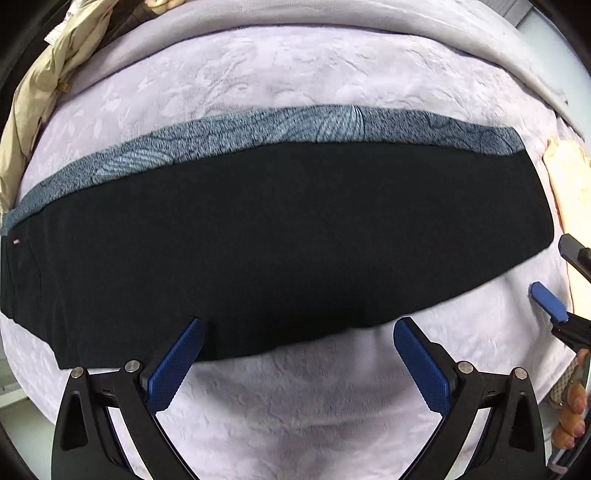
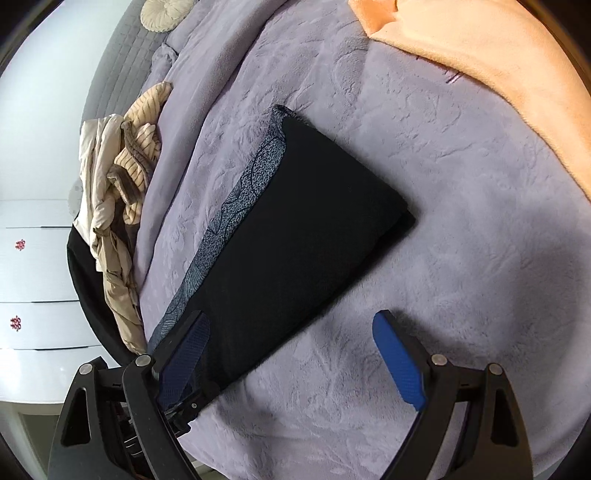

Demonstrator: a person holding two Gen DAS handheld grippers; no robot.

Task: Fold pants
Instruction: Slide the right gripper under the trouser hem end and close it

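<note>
Black pants (image 1: 280,236) lie flat and lengthwise across a lavender plush bed cover (image 1: 295,74), with a blue patterned strip (image 1: 258,127) showing along their far edge. My left gripper (image 1: 299,325) points straight down over the pants' near edge, jaws open wide, with nothing pressed between its pads. In the right wrist view the pants (image 2: 295,229) run away from me as a long black panel. My right gripper (image 2: 291,317) hovers open over their near end, its left finger above the cloth and its right finger above the bed cover (image 2: 461,258). The right gripper (image 1: 550,264) also shows at the left wrist view's right edge.
A heap of beige and striped clothes (image 2: 122,184) lies at the bed's left side, with white drawers (image 2: 37,277) beyond. An orange blanket (image 2: 480,55) covers the far right corner. A round cushion (image 2: 166,13) sits at the head. A person's fingers (image 1: 570,417) hold the right gripper.
</note>
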